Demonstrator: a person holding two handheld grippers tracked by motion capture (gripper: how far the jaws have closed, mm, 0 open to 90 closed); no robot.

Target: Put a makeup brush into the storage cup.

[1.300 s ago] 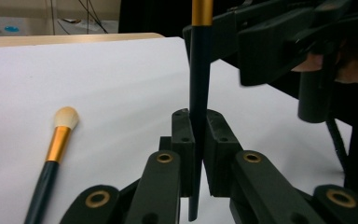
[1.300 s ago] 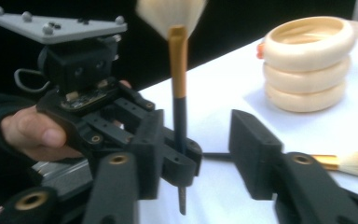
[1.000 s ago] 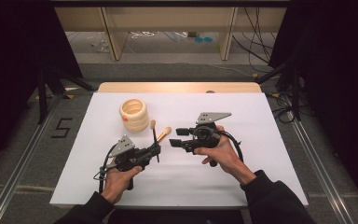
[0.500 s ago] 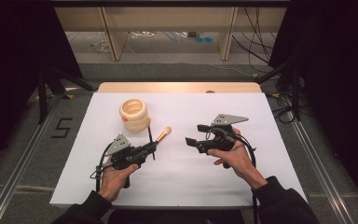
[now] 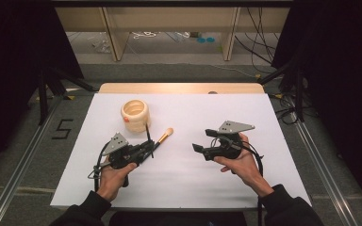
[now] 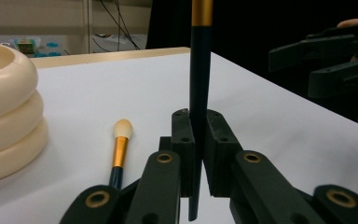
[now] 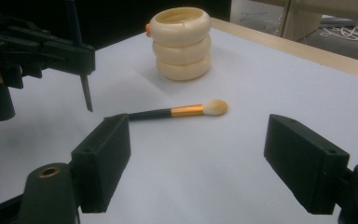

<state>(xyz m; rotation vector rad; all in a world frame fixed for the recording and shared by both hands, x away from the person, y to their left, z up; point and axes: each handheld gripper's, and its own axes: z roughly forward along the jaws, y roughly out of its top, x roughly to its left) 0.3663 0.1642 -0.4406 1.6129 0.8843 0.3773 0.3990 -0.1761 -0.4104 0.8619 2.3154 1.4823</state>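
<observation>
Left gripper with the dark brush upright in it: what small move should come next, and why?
Probably carry the held brush over the cream ringed holder and lower it in. The left gripper is shut on the brush's handle, which stands upright, and the holder's open top is just beyond it. The right gripper is open and empty, and a second brush lies on the white table.

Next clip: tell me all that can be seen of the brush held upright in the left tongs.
The held brush has a slim dark handle with a gold metal band near the top; its bristles are cut off by the frame. It stands upright, clamped between the pads of the left tongs, its lower tip poking out below them. In the high view it rises just in front of the cream holder without touching it, lifted off the white table. Nothing else touches it.
</observation>
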